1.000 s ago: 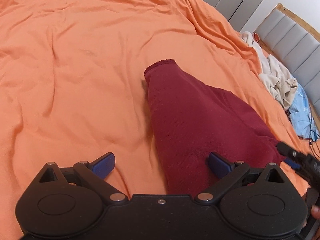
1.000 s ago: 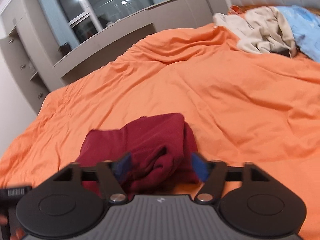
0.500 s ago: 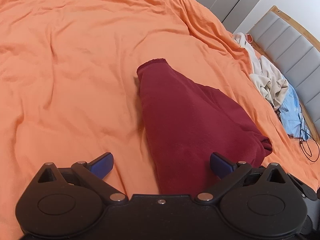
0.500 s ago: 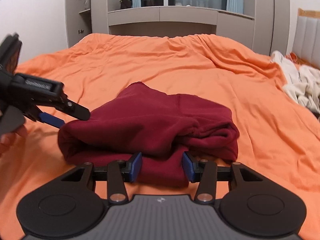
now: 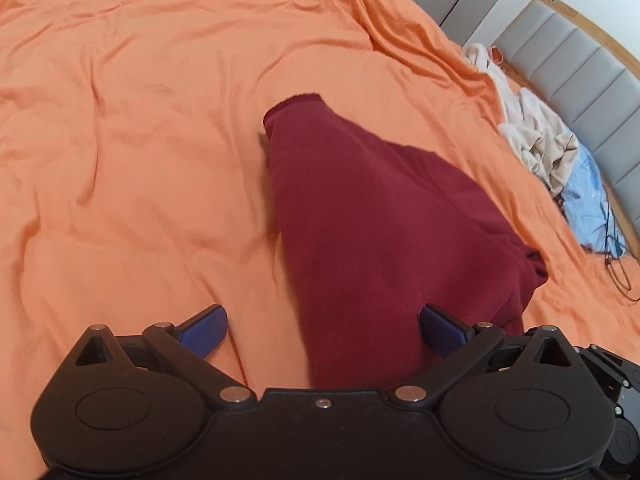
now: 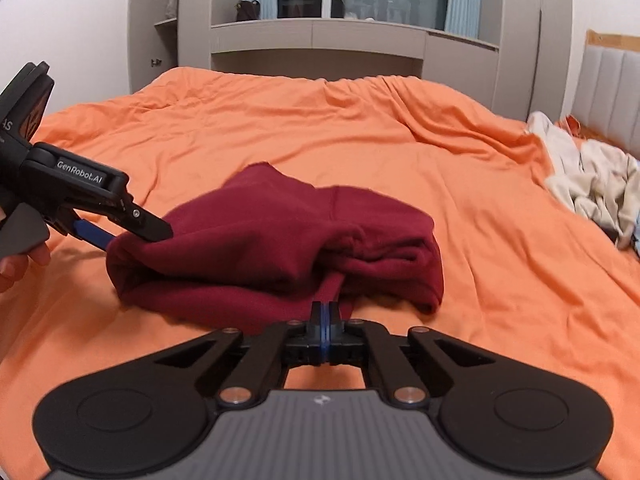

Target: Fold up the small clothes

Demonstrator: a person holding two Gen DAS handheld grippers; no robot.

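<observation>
Orange bed (image 5: 160, 140) is carrying a maroon garment (image 5: 380, 232), bunched mid-bed. Step underway, I reckon: getting both grips before spreading/folding. Right gripper (image 6: 326, 314) is pinching the garment's near edge, pads pressed together on cloth. Left gripper (image 5: 322, 320) is hanging spread over its other end, cloth btwn the pads, no pinch. Next: left needs closing on an edge.

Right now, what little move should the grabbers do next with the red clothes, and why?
Probably close the left gripper on the near edge of the dark red garment. Its jaws stand wide open around that edge, while the right gripper, whose jaws have just been closing, already pinches a fold at its side. With both edges held, the bunched garment could be lifted and spread on the orange bedspread.
</observation>
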